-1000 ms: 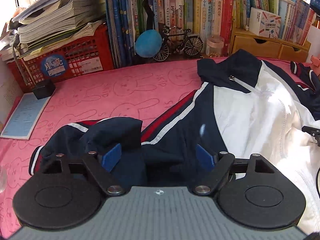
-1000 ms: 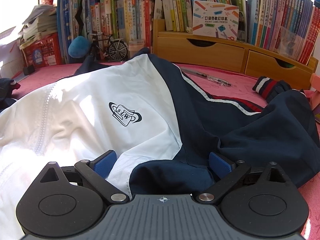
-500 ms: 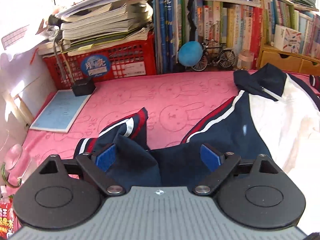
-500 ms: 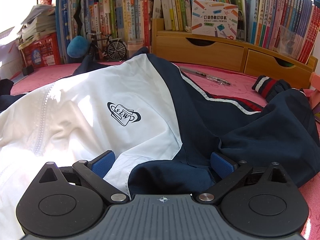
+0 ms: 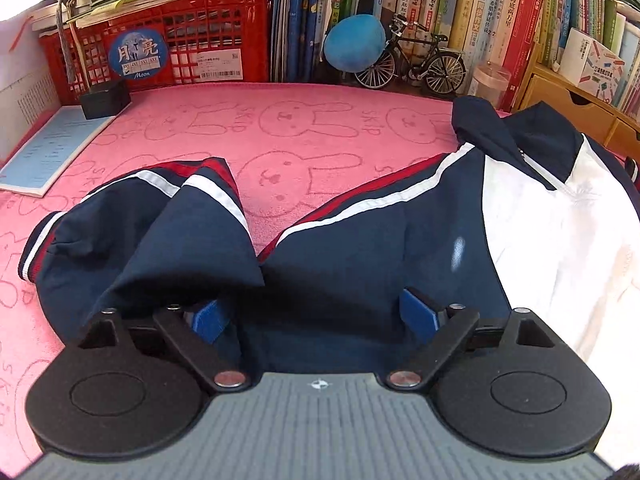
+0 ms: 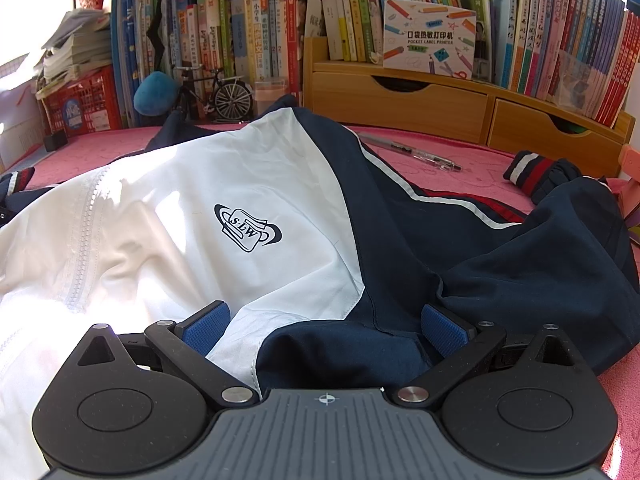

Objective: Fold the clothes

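A navy and white zip jacket (image 5: 400, 240) with red and white stripes lies spread on a pink rabbit-print towel (image 5: 280, 128). Its left sleeve (image 5: 140, 232) is folded back on itself, cuff at the far left. My left gripper (image 5: 314, 314) sits low over the navy cloth where sleeve meets body. Its jaws are closing with bunched fabric between the blue pads, and the sleeve fold drapes over the left pad. In the right wrist view my right gripper (image 6: 325, 328) stands open over the jacket's (image 6: 200, 200) hem, white and navy cloth between its pads. The other sleeve's cuff (image 6: 532, 172) lies far right.
A red crate (image 5: 180, 48) stacked with papers, a black box (image 5: 105, 98) and a blue booklet (image 5: 48, 148) stand at the back left. A blue plush (image 5: 354, 46), a model bicycle (image 5: 412, 64) and rows of books line the back. A pen (image 6: 416, 152) lies before wooden drawers (image 6: 400, 96).
My left gripper has dropped closer to the sleeve, its pads have drawn nearer together, and the sleeve fold now hangs over the left pad. The right gripper and its cloth are unchanged.
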{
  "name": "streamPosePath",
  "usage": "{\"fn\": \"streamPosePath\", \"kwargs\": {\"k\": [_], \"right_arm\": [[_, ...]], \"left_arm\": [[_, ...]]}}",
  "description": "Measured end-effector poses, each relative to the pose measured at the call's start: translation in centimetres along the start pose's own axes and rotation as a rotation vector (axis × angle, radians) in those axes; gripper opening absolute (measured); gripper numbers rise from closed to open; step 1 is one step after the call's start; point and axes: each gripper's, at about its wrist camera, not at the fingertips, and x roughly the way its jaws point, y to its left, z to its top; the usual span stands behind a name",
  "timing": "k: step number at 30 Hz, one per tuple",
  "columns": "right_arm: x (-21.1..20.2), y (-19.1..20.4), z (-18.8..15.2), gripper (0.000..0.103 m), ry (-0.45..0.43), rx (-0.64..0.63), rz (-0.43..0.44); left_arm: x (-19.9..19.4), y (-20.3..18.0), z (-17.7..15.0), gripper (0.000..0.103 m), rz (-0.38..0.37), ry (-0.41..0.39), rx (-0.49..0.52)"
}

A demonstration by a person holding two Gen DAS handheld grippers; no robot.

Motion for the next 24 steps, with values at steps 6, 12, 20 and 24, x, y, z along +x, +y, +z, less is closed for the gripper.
{"fn": "streamPosePath", "kwargs": {"k": [6,12,20,24], "right_arm": [[0.0,0.0,0.0,0.103,-0.001,0.002,-0.001],[0.0,0.0,-0.1,0.103,-0.002,0.004,-0.005],[-0.8,-1.1,0.4,0.101,-0.001,0.057,0.042],[-1.6,-4.1,2.4,0.101,-0.038,0.199,0.114]], "left_arm": [[0.9,2.0,1.8,0.012,0.005,-0.053,-0.090],[4.7,3.1,6.2,0.009,0.058,-0.059,-0.124],[5.6,3.9,10.2,0.012,0.083,-0.083,-0.142],[1.8,4.3,9.6,0.016,0.022,-0.197,-0.111]]}}
